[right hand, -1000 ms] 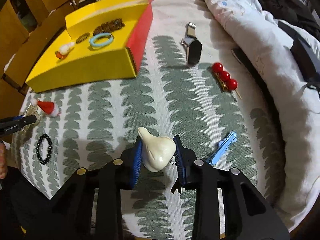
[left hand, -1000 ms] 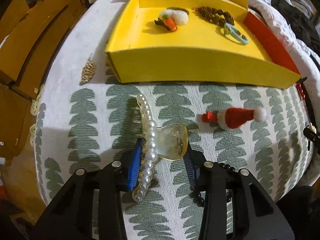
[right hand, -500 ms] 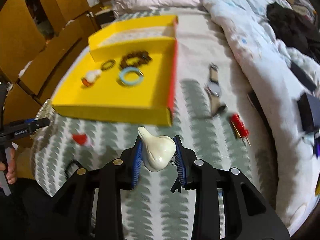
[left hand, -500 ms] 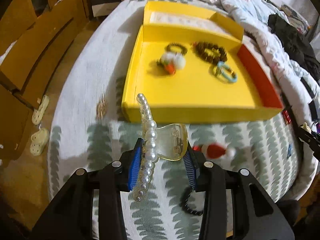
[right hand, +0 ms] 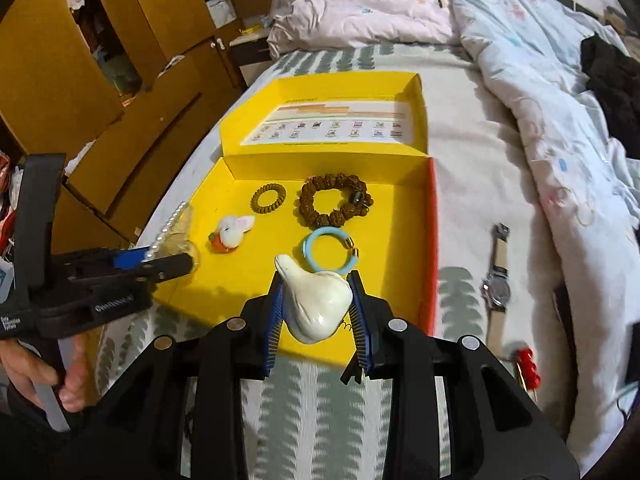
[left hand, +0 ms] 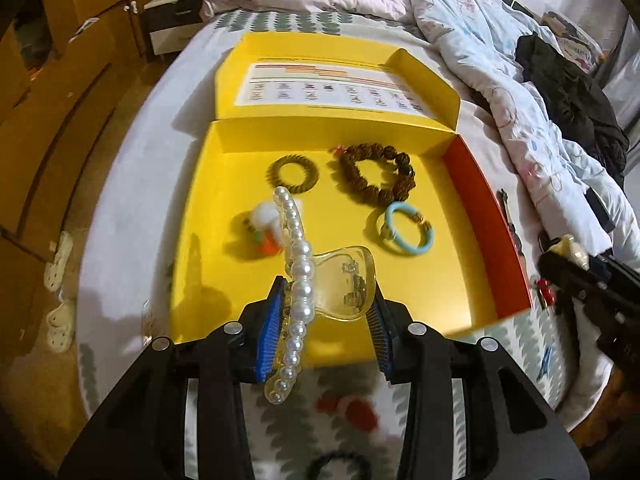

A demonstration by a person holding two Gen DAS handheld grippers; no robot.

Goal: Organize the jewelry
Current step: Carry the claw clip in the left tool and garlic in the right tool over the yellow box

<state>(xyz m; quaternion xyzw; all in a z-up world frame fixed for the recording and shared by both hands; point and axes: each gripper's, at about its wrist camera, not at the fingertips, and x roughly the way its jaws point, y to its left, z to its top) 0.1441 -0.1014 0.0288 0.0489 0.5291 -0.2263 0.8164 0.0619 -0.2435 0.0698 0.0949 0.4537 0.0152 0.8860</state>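
Your left gripper (left hand: 324,320) is clamped on one pearl hair claw (left hand: 316,280); your right gripper (right hand: 316,312) is clamped on one cream hair claw (right hand: 316,304). Both hang over the near edge of the one yellow box (right hand: 224,292). Ahead of your jaws, four items lie on the box floor: one plush bunny clip (right hand: 232,232), one blue bracelet (right hand: 330,250), one brown coil tie (right hand: 269,198), one wooden bead bracelet (right hand: 334,200). Right of your right jaws, outside the box: one wristwatch (right hand: 497,280), one red berry pin (right hand: 527,362).
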